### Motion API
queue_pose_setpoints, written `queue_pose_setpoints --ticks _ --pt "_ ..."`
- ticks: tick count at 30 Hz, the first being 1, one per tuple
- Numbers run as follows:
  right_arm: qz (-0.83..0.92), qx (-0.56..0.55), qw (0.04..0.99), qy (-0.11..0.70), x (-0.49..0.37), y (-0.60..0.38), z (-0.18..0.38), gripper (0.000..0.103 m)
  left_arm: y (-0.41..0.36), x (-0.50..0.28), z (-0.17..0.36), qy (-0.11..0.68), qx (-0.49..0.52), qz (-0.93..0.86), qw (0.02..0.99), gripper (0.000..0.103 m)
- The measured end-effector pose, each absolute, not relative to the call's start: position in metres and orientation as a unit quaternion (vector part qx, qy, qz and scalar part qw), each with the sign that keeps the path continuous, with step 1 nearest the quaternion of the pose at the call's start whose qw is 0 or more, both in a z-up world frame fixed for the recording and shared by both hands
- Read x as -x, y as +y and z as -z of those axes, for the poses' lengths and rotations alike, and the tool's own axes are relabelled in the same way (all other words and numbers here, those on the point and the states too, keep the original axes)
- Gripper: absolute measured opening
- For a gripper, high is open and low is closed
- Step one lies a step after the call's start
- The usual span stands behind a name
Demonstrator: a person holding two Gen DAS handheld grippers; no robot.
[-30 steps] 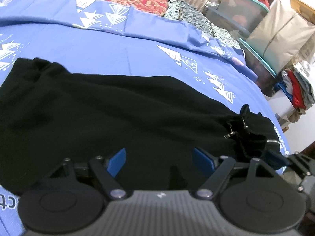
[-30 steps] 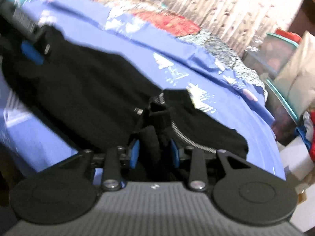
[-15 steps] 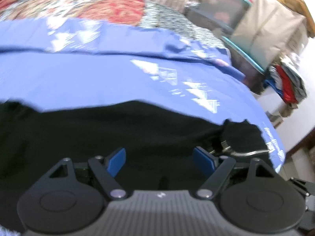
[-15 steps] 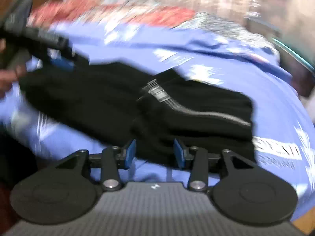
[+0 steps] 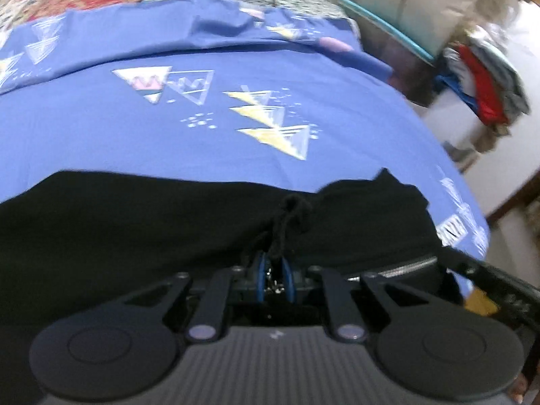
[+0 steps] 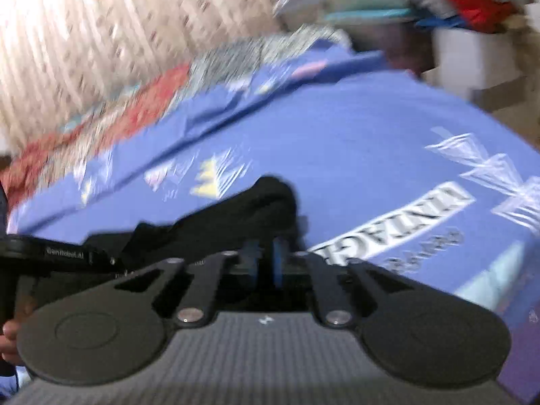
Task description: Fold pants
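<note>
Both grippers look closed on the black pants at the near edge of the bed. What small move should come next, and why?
Probably lift both ends together and carry them across. The left gripper pinches a bunched fold of the black pants, the right gripper looks shut on fabric too, and the rest lies flat on the blue sheet.

Blue-sheeted bed [image 5: 236,141], curtain [image 6: 101,33] behind

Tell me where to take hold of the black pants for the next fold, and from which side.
Grip the black pants at the bunched edge nearest the grippers, coming in low from the near side of the blue sheet. The cloth there is gathered thick enough to pinch; the left gripper is already shut on such a bunch.
</note>
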State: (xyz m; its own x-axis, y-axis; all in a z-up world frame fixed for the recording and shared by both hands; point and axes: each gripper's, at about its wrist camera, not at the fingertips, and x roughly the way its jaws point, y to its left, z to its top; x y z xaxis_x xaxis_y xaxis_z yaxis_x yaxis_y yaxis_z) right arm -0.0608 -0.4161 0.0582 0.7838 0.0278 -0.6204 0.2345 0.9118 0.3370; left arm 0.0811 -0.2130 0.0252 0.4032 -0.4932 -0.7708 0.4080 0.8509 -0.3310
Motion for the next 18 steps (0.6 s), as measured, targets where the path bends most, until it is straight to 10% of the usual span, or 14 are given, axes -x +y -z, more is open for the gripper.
queue_pose_setpoints --ticks 10,14,18 --pt "0.027 -0.179 0.923 0.339 0.007 -0.41 -0.06 0.007 -0.186 -0.086 -0.039 0.492 0.065 0.246 0.832 0.026" --pt "0.036 -0.218 0.935 0.278 0.072 -0.441 -0.071 0.057 -0.194 -0.092 -0.086 0.401 0.023 0.265 0.876 0.041" --pt "0.042 -0.237 0.924 0.299 0.096 -0.459 -0.053 0.059 -0.266 -0.107 -0.103 0.378 -0.09 0.334 0.859 0.047"
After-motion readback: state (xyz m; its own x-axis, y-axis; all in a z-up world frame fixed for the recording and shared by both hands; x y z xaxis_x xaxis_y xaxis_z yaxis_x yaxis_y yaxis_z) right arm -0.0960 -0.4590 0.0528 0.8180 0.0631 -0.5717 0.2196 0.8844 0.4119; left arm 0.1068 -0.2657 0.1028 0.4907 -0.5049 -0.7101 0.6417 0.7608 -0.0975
